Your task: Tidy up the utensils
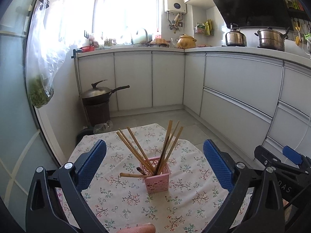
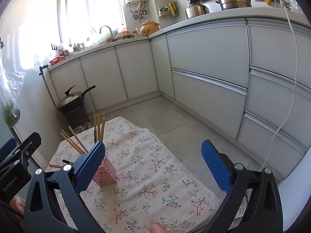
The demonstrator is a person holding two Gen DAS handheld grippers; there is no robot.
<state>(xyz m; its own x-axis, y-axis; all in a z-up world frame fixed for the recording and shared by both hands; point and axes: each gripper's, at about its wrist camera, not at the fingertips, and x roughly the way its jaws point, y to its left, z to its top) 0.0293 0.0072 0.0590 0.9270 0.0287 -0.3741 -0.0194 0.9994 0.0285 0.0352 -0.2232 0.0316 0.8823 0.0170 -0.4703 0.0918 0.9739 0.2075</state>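
Note:
A small pink perforated basket [image 1: 157, 179] stands on a floral tablecloth [image 1: 124, 198] and holds several wooden chopsticks [image 1: 140, 151] fanning upward. Two more sticks, one pale [image 1: 132, 175] and one dark, lean out over its left rim. My left gripper [image 1: 155, 151] is open and empty, its blue pads on either side of the basket, a little short of it. My right gripper [image 2: 153, 151] is open and empty over the cloth; the basket [image 2: 106, 172] sits behind its left finger [image 2: 89, 167], partly hidden. The chopsticks [image 2: 99, 128] rise above that finger.
The cloth-covered table [image 2: 155, 184] is small, with tiled floor [image 2: 175, 120] beyond. White cabinets [image 1: 233, 89] run along the back and right. A lidded wok [image 1: 97, 95] sits on a stand at the left. A bag of greens [image 1: 40, 91] hangs at left.

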